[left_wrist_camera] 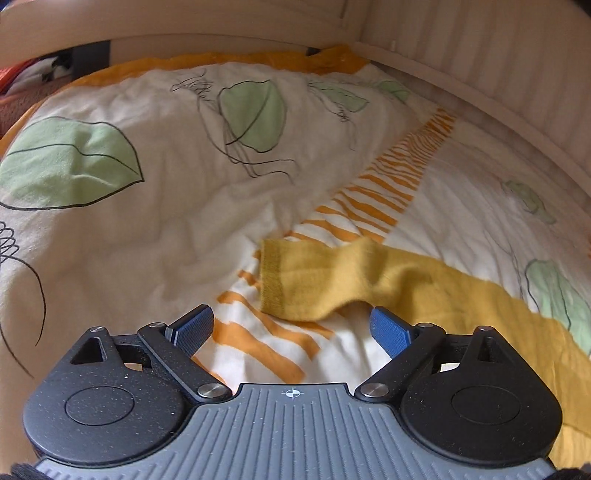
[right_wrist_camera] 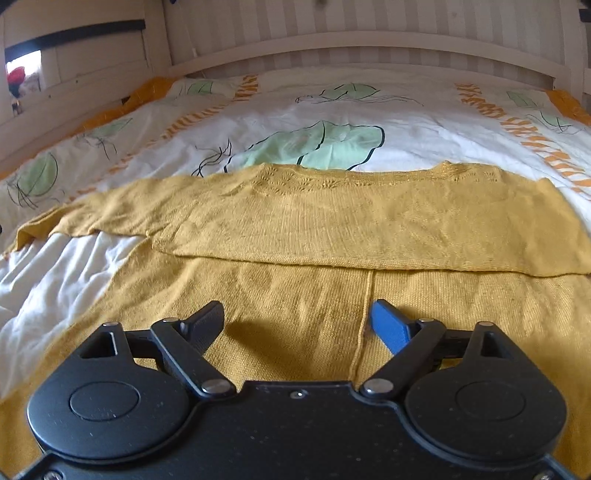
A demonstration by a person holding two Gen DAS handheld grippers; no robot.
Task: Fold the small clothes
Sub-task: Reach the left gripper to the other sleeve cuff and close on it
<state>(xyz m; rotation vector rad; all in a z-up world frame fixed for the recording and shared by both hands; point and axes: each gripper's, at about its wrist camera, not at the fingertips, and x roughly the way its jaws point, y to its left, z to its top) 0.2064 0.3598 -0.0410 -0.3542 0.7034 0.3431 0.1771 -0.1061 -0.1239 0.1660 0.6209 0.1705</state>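
Where slatted wall [right_wrist_camera: 369, 33] rises, leaf-print duvet [right_wrist_camera: 406, 122] spreads.

Both hand-held grippers [left_wrist_camera: 291, 325] [right_wrist_camera: 297, 321] wide open

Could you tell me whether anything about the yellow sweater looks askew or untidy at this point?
The sweater lies mostly flat with one fold across it, but its left sleeve trails out sideways, humped and rumpled near the cuff. Both claws are open, holding nothing.
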